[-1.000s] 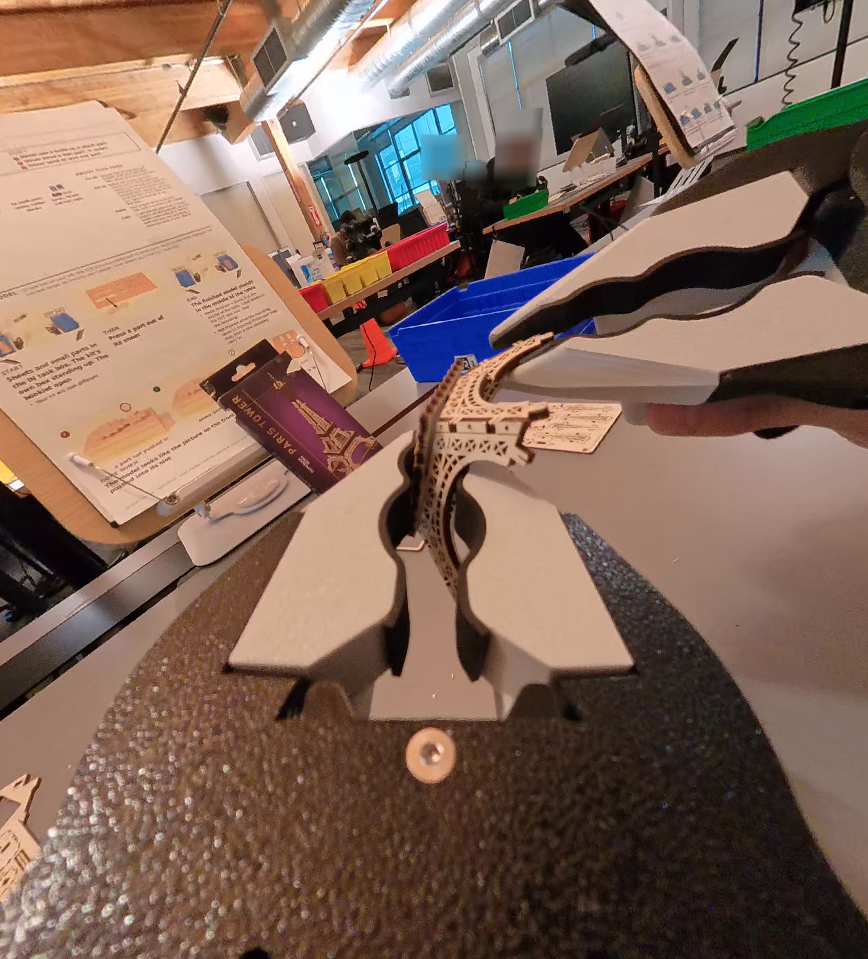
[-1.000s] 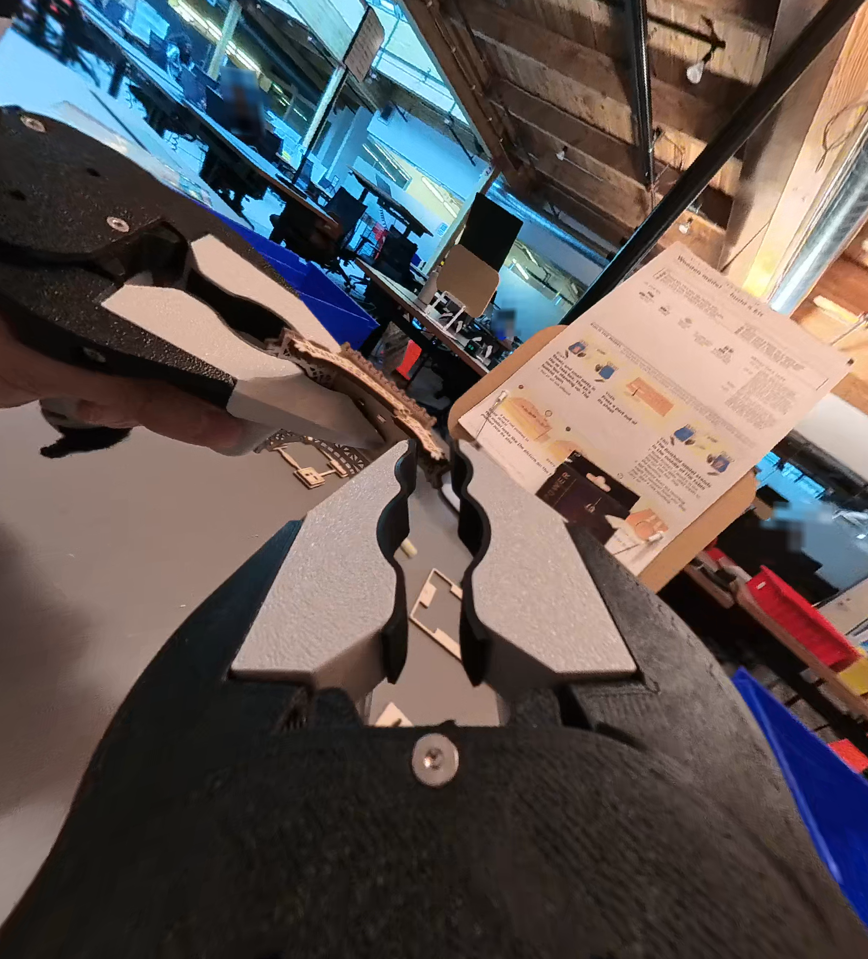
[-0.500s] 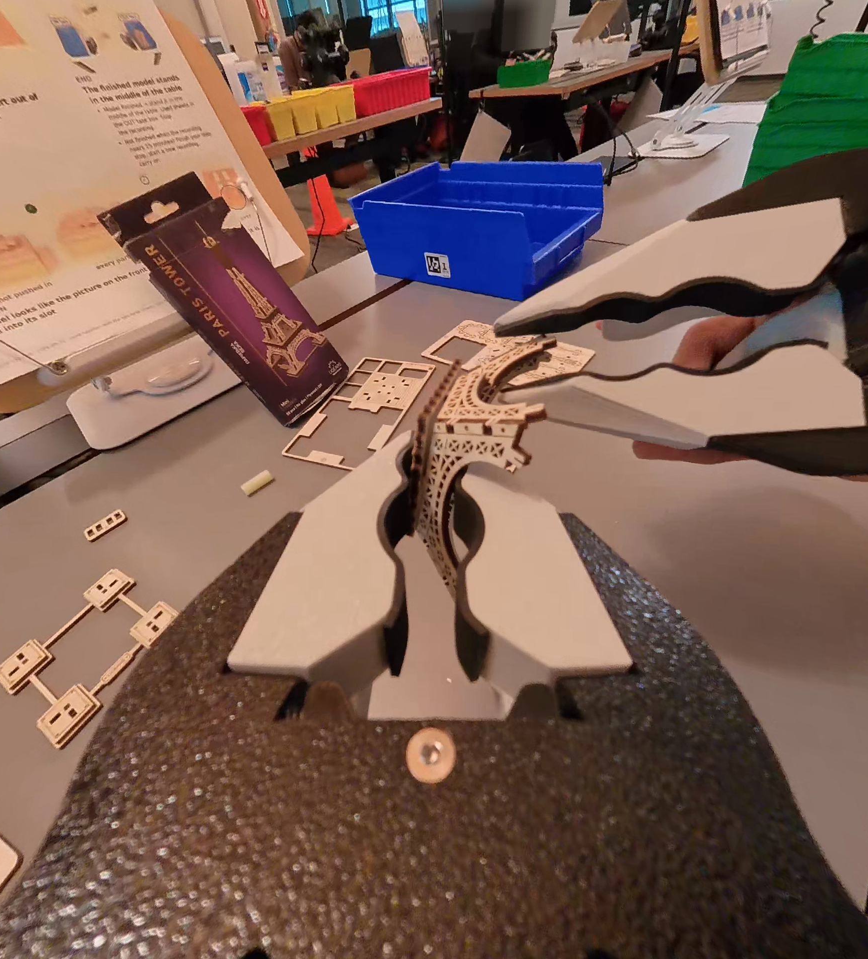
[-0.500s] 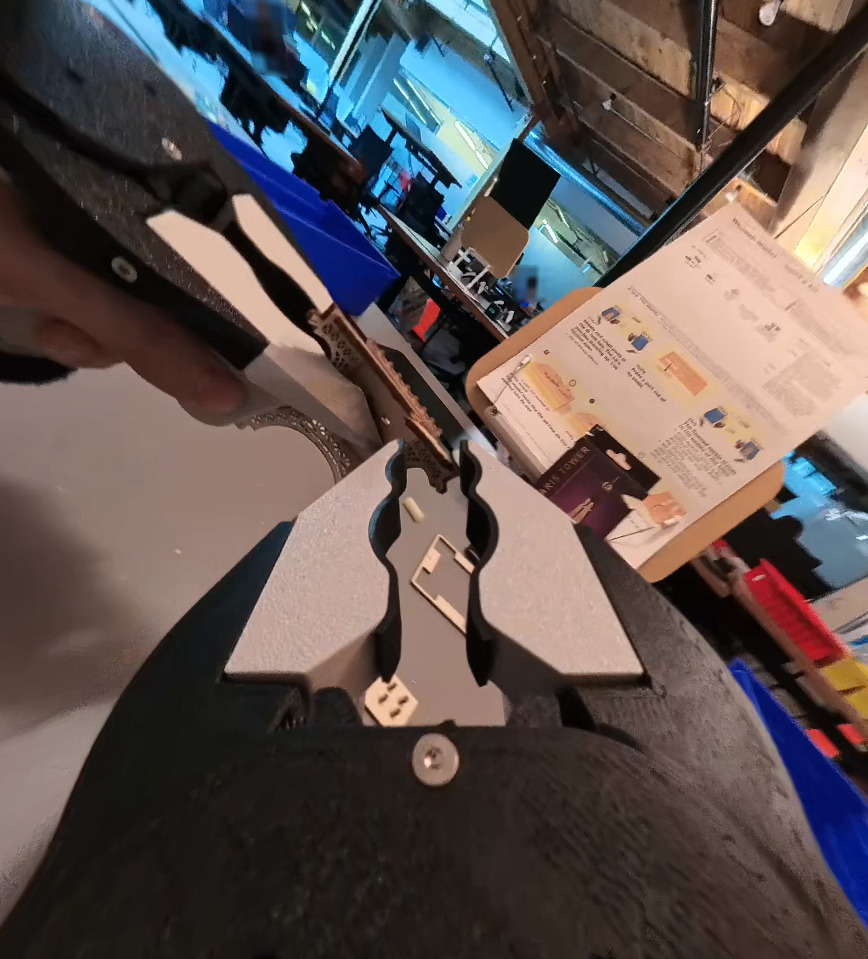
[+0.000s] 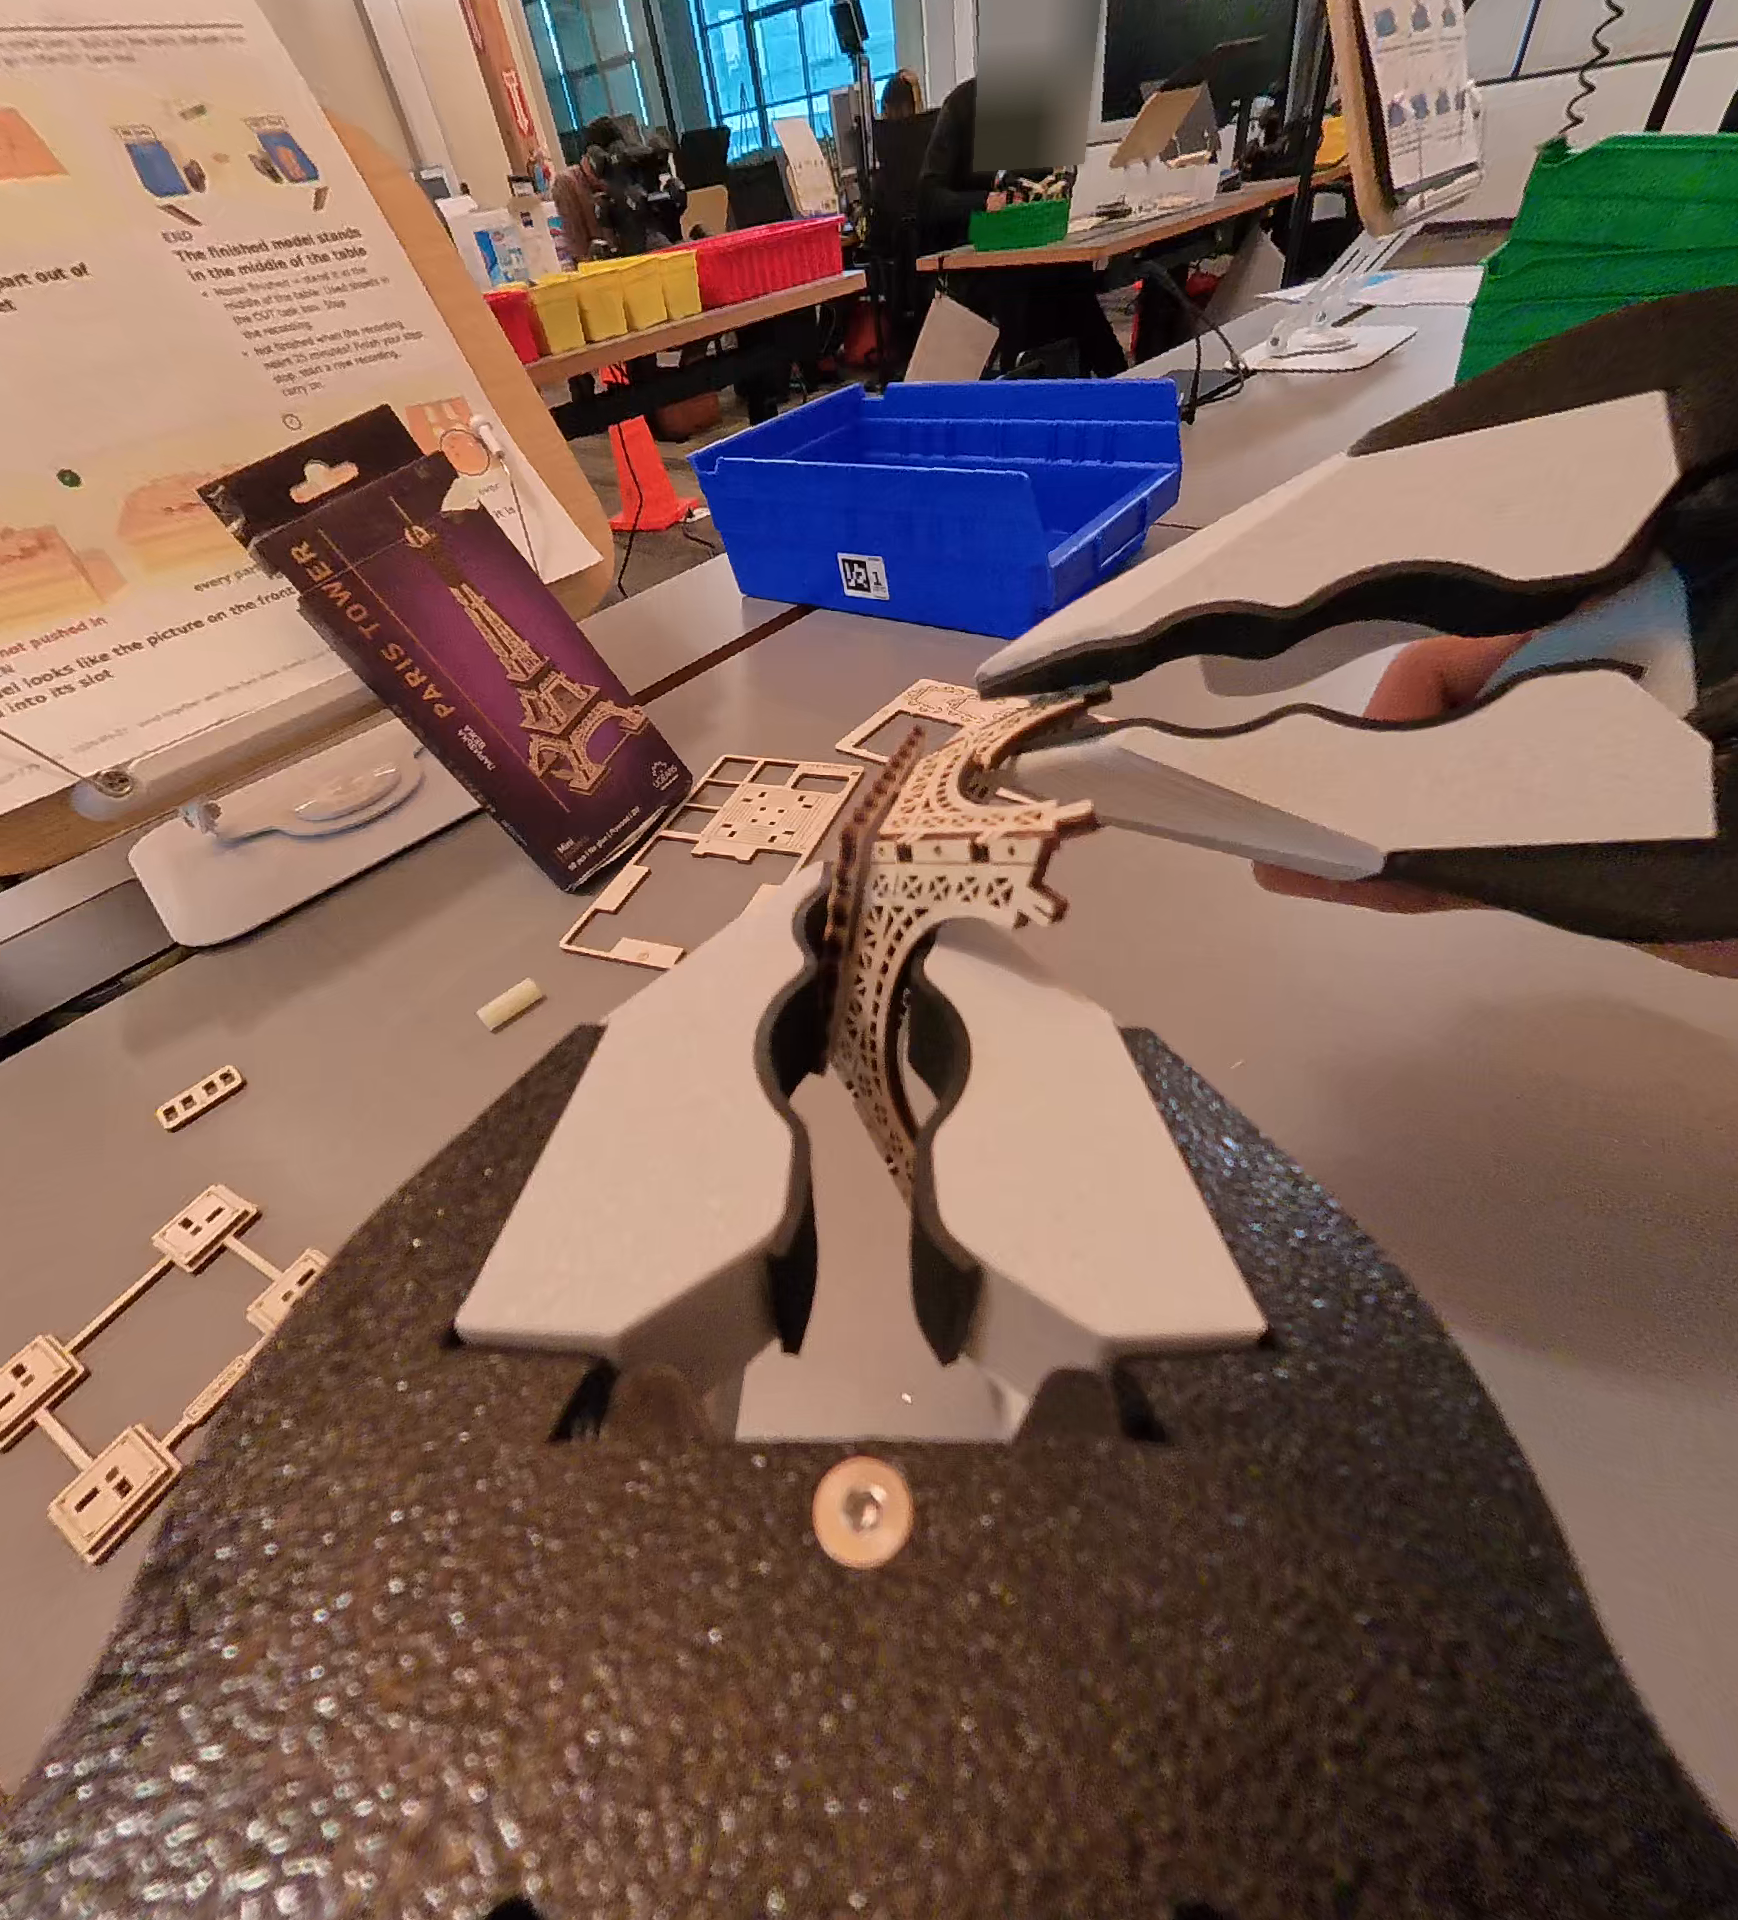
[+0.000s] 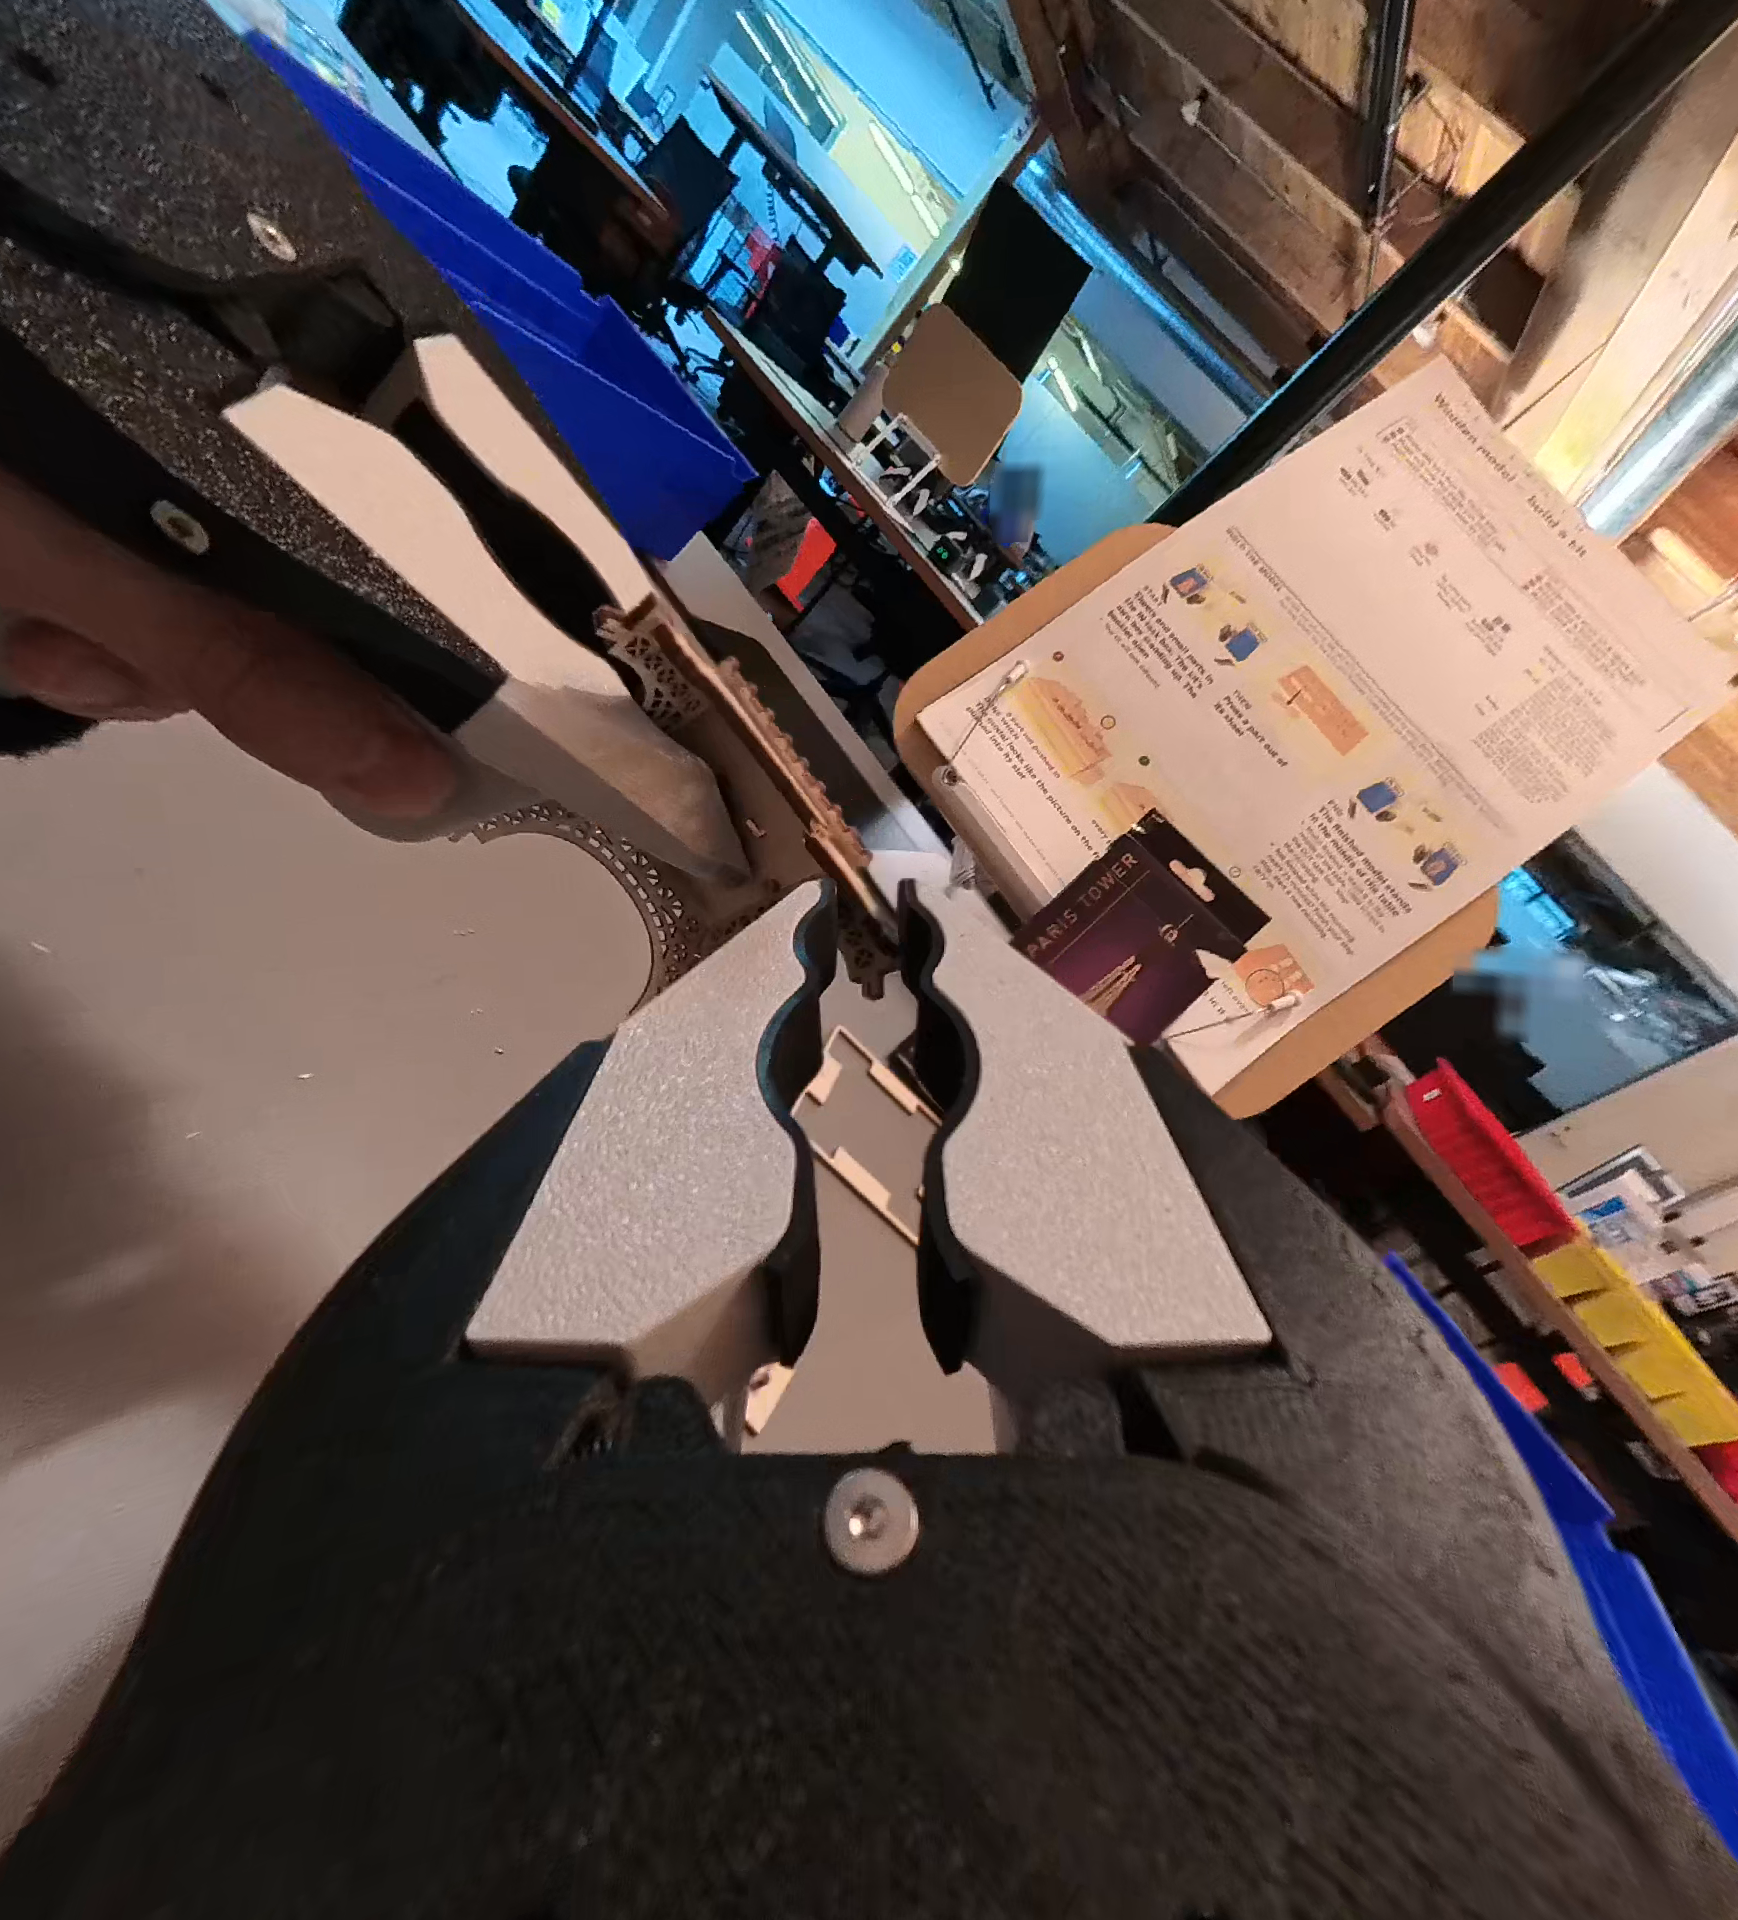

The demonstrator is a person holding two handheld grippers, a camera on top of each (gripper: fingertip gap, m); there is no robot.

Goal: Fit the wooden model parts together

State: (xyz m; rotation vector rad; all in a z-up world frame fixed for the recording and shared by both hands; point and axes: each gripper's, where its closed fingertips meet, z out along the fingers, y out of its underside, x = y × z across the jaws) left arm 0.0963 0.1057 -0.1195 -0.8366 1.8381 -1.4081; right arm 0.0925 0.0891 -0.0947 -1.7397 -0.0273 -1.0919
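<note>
A laser-cut wooden tower model [image 5: 948,883] is held above the grey table [image 5: 1416,1091]. My left gripper [image 5: 865,935] is shut on its lattice body, which stands on edge between the fingers. My right gripper [image 5: 1000,727] comes in from the right, and its tips are closed on one curved leg of the tower. In the right wrist view my right gripper [image 6: 863,899] pinches the thin wooden edge [image 6: 771,748] at its tips. A finger [image 6: 584,748] of the left gripper and a hand lie just to the left.
A purple kit box [image 5: 470,665] leans on a board with an instruction sheet [image 5: 117,416]. A blue bin [image 5: 948,520] stands behind and a green bin [image 5: 1654,260] at right. Punched-out wooden sheets [image 5: 730,831], a four-square frame [image 5: 117,1382], a small strip [image 5: 200,1099] and a peg [image 5: 510,1005] lie on the table. Left and right tips are no more than a few centimetres apart.
Both grippers have tilted down toward the table with the tower still held between them. The table and the loose parts have come into the left wrist view.
</note>
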